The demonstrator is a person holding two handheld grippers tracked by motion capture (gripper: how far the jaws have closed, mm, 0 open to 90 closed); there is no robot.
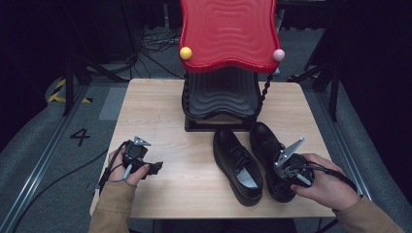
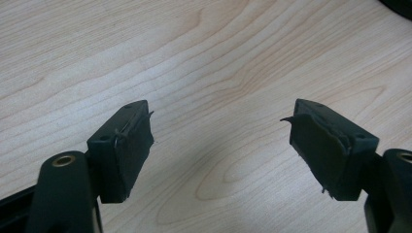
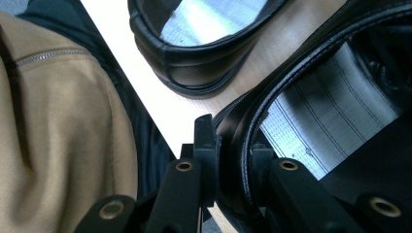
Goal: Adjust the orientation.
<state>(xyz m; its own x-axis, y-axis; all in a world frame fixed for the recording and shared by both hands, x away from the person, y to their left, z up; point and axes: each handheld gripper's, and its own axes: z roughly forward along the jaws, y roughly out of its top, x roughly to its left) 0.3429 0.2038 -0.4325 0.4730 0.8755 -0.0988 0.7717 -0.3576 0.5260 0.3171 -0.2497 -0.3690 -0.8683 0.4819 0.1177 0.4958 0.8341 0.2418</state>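
Observation:
Two black lace-up shoes stand side by side on the wooden table (image 1: pixel 160 121), toes toward the far side. My right gripper (image 1: pixel 285 180) is shut on the heel rim of the right shoe (image 1: pixel 266 143). In the right gripper view, the right gripper (image 3: pixel 233 150) has one jaw outside the heel rim of the right shoe (image 3: pixel 291 63) and one inside, over the grey insole. The left shoe (image 1: pixel 238 167) rests free next to it, and the left shoe (image 3: pixel 194 63) shows its heel here. My left gripper (image 1: pixel 156 168) is open low over bare wood at the table's left; nothing lies between the left gripper (image 2: pixel 221 141) jaws.
A two-tier stand sits at the table's far middle, with a wavy red top shelf (image 1: pixel 228 34) above a black lower shelf (image 1: pixel 221 92). The shoes' toes lie close to its base. A tan sleeve (image 3: pixel 58 121) is near the table's front edge.

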